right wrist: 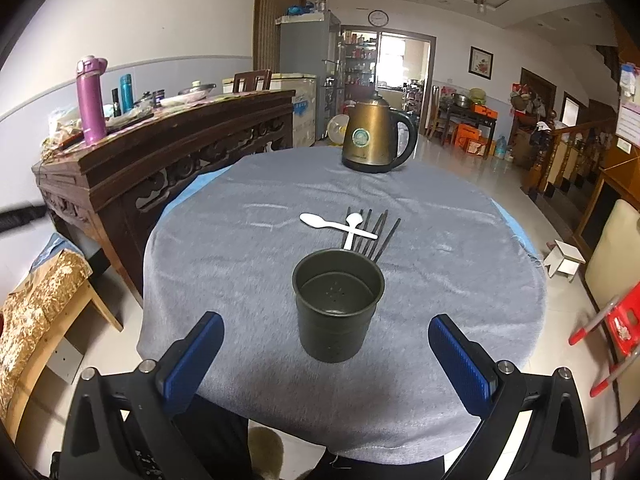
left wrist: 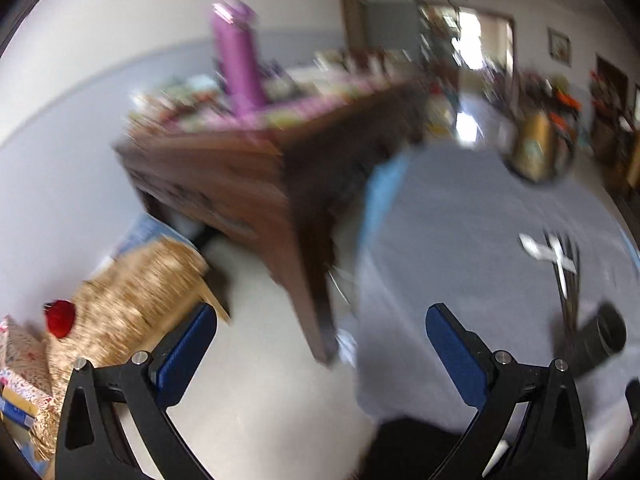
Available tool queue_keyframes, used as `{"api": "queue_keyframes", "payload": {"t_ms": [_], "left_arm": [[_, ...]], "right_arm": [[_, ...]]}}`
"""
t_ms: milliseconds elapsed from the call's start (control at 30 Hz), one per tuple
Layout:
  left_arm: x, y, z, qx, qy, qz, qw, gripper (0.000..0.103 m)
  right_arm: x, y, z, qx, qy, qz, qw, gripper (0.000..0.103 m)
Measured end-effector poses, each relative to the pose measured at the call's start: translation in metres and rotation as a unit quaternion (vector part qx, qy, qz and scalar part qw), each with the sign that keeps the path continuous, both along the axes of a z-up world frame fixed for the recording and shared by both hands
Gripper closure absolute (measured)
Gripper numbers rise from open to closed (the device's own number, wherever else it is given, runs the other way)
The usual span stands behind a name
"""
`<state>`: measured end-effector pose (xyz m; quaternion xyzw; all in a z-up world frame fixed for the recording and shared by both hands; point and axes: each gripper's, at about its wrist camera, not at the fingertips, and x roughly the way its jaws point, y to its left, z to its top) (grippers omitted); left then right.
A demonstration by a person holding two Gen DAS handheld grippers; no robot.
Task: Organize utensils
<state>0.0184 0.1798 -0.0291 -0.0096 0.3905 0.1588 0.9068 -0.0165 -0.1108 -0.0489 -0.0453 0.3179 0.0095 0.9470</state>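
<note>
A dark round utensil cup (right wrist: 338, 306) stands upright and empty near the front of a round table under a grey cloth (right wrist: 240, 264). Behind it lie two white plastic spoons (right wrist: 332, 225) crossed over several dark chopsticks (right wrist: 376, 234). My right gripper (right wrist: 325, 356) is open, just short of the cup, with nothing between its blue pads. The left wrist view is blurred by motion: my left gripper (left wrist: 320, 344) is open and empty, off the table's left edge. The cup (left wrist: 598, 338), spoons (left wrist: 550, 254) and chopsticks (left wrist: 568, 292) show at its right.
A bronze kettle (right wrist: 374, 138) stands at the table's far side. A carved dark wooden sideboard (right wrist: 160, 160) with a purple bottle (right wrist: 91, 100) runs along the left. A low wooden bench with gold fabric (right wrist: 36, 304) sits front left; a red stool (right wrist: 620, 328) at right.
</note>
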Motion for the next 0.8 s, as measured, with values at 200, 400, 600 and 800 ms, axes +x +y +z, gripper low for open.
{"api": "queue_keyframes", "payload": {"t_ms": [200, 400, 600, 800], "left_arm": [[0.026, -0.02, -0.057, -0.038, 0.085, -0.023, 0.9954, 0.0], [0.041, -0.011, -0.083, -0.054, 0.11, -0.005, 0.9924, 0.0], [0.05, 0.008, -0.092, -0.059, 0.116, 0.009, 0.9915, 0.0], [0.047, 0.021, -0.091, -0.06, 0.101, 0.017, 0.993, 0.0]], "right_arm": [[0.009, -0.004, -0.02, 0.004, 0.029, 0.003, 1.0, 0.0], [0.027, 0.003, -0.039, 0.0, 0.063, 0.006, 0.998, 0.0], [0.036, 0.026, -0.045, -0.017, 0.068, 0.029, 0.997, 0.0], [0.034, 0.05, -0.043, -0.044, 0.056, 0.054, 0.996, 0.0]]}}
